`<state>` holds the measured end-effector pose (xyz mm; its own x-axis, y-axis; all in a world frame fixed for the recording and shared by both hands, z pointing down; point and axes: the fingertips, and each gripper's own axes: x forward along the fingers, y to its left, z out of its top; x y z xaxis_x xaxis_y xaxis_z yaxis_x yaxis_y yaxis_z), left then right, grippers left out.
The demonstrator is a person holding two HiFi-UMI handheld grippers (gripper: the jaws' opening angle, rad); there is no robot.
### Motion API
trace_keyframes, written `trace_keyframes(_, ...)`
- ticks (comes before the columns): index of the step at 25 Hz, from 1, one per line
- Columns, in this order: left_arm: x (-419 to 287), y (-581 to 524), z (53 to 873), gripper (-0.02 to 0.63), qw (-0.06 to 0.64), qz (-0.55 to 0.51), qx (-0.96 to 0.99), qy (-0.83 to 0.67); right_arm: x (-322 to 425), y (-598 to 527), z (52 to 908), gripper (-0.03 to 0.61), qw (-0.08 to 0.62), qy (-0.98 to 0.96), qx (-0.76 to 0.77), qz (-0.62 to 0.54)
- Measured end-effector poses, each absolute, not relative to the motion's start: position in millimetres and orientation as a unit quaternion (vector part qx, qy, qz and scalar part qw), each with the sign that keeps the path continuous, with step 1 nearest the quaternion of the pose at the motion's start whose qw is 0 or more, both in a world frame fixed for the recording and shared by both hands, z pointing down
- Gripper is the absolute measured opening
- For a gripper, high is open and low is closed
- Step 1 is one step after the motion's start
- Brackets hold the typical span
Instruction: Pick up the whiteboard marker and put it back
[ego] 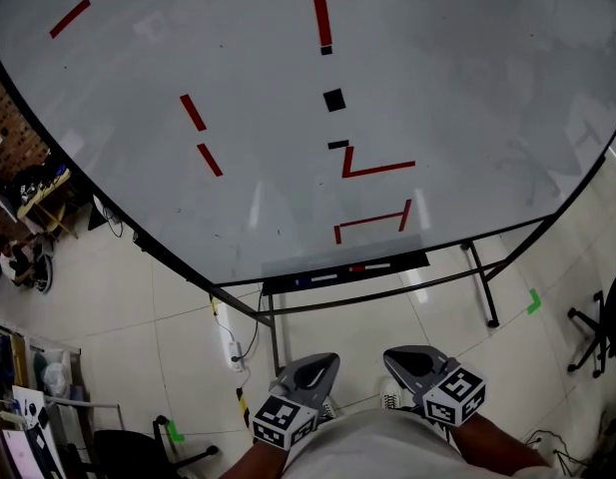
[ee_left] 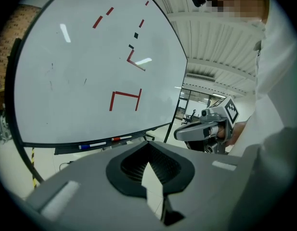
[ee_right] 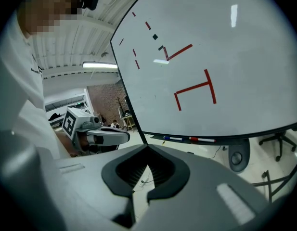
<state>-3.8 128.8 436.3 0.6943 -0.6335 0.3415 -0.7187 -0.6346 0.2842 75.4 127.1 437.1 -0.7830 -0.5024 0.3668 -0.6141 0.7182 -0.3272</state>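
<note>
Pale floor tiles (ego: 158, 297) spread beneath a large whiteboard (ego: 238, 168) on a black stand, and the board's curved outline runs off the head view at the top and both sides. Two markers lie end to end on the black tray (ego: 412, 259) under the board's lower edge: a blue-capped marker (ego: 317, 279) and a red-capped marker (ego: 370, 265), both too small to make out further. The left tool (ego: 317, 360) and right tool (ego: 407, 353) hang low by the person's torso, well apart from the tray, with the forearms cut off at the frame bottom. Each tool's own view shows its jaws together with nothing between them. Only those views show the ceiling. Open floor lies between the tools and the tray. An office chair (ego: 602, 327) is clipped at the right edge.
</note>
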Motion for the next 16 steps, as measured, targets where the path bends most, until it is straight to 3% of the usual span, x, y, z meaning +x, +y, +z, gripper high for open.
trace_keyframes(16, -14.8, 130.7, 437.2, 0.017, 0.205, 0.097, 0.898, -0.378, 67.2, 129.2, 442.3, 0.002, 0.141, -0.916, 0.306, 0.216)
